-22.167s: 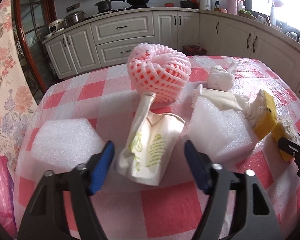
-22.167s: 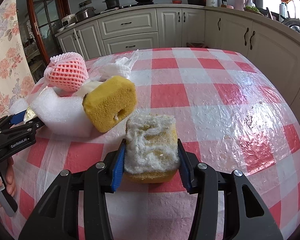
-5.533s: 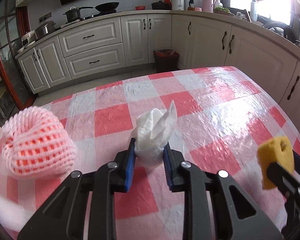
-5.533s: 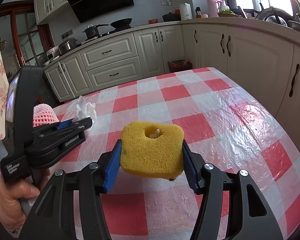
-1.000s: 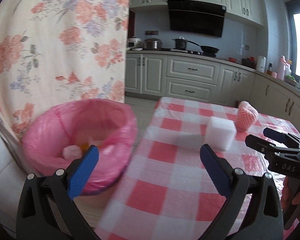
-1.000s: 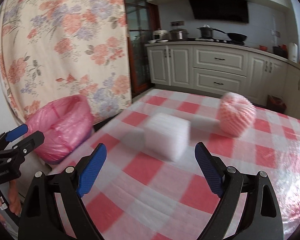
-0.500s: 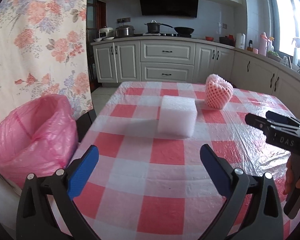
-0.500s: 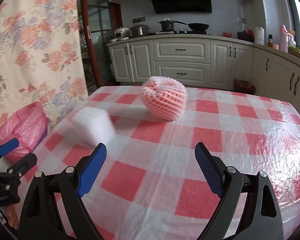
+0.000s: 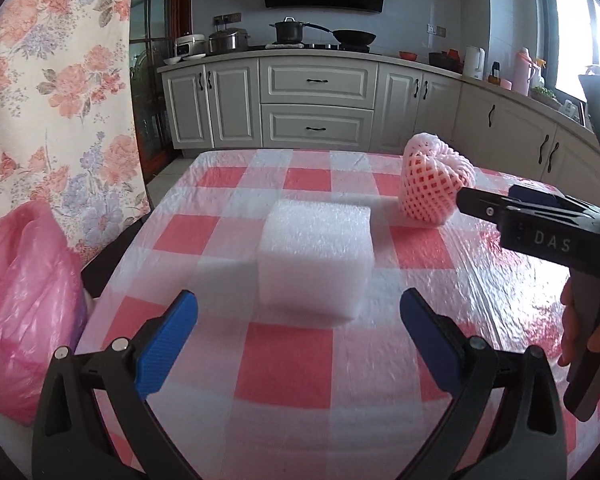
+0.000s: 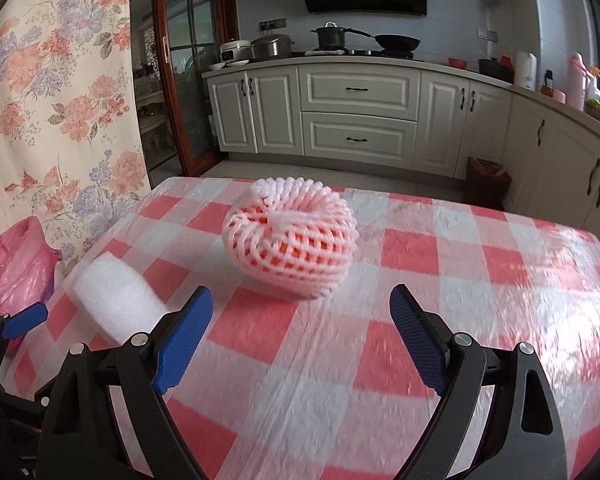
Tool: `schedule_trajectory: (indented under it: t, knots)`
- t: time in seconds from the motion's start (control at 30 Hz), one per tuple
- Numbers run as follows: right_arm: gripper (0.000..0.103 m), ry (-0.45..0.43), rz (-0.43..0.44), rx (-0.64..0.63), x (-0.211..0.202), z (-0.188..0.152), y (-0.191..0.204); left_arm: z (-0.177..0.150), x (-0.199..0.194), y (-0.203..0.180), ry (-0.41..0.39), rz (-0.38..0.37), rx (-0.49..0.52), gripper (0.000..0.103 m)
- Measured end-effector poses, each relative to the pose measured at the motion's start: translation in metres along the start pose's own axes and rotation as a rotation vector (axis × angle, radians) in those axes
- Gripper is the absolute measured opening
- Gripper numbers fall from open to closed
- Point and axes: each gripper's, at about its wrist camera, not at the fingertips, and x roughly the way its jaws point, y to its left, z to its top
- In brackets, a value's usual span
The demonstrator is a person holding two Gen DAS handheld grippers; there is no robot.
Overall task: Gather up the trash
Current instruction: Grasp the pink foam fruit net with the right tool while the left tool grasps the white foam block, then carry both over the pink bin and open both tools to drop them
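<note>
Moved: both grippers swung from the bin back to the table; sponges, tissue and paper cup seen earlier are gone from the cloth.
Left gripper (image 9: 298,334): jaws wide, empty, aimed at the foam block (image 9: 315,259), block just ahead between the finger lines, not touched.
Right gripper (image 10: 300,338): jaws wide, empty, facing the net sleeve (image 10: 290,238), near but apart.
Foam block: sits on the checked table (image 9: 288,364), left side near the edge.
Net sleeve: pink foam mesh, further in on the table, right of the block.
Bin (image 9: 16,300): pink-bagged, off the table's left edge, contents not visible.
Progress: mostly done by my read; two pieces left.
Next: likely one grab per gripper, then carry to bin.
</note>
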Motion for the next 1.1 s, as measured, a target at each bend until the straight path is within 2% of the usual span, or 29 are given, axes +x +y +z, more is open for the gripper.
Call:
schedule_trajectory:
  t: [0.27,0.53,0.57,0.63,0.67,0.73,0.77,0.87,0.97,1.1]
  knots:
    - [0.085,0.046,-0.013,-0.088,0.041,0.019,0.008,0.015,0.026,-0.008,0.018,-0.012,0.043,0.098]
    - [0.085,0.067,-0.007,-0.109,0.066,0.029,0.008,0.028,0.046,-0.007,0.039,-0.026,0.031,0.097]
    - [0.085,0.065,0.0,-0.108,0.067,0.029,0.009,0.028,0.046,-0.007,0.041,-0.027,0.03,0.096]
    - [0.083,0.069,0.013,-0.109,0.07,0.03,0.009,0.029,0.049,-0.009,0.052,-0.033,0.039,0.081]
    - [0.074,0.067,0.028,-0.109,0.071,0.03,0.009,0.028,0.05,-0.01,0.059,-0.036,0.045,0.073]
    - [0.06,0.058,0.032,-0.11,0.071,0.031,0.01,0.028,0.053,-0.012,0.071,-0.035,0.055,0.064]
    - [0.051,0.059,0.03,-0.113,0.071,0.032,0.01,0.027,0.053,-0.012,0.07,-0.035,0.056,0.065]
    - [0.037,0.046,0.033,-0.124,0.068,0.031,0.013,0.026,0.051,-0.014,0.062,-0.047,0.063,0.064]
    - [0.033,0.033,0.039,-0.123,0.065,0.031,0.012,0.026,0.048,-0.015,0.047,-0.048,0.066,0.064]
    - [0.031,0.029,0.049,-0.113,0.059,0.028,0.01,0.025,0.041,-0.014,0.015,-0.044,0.06,0.064]
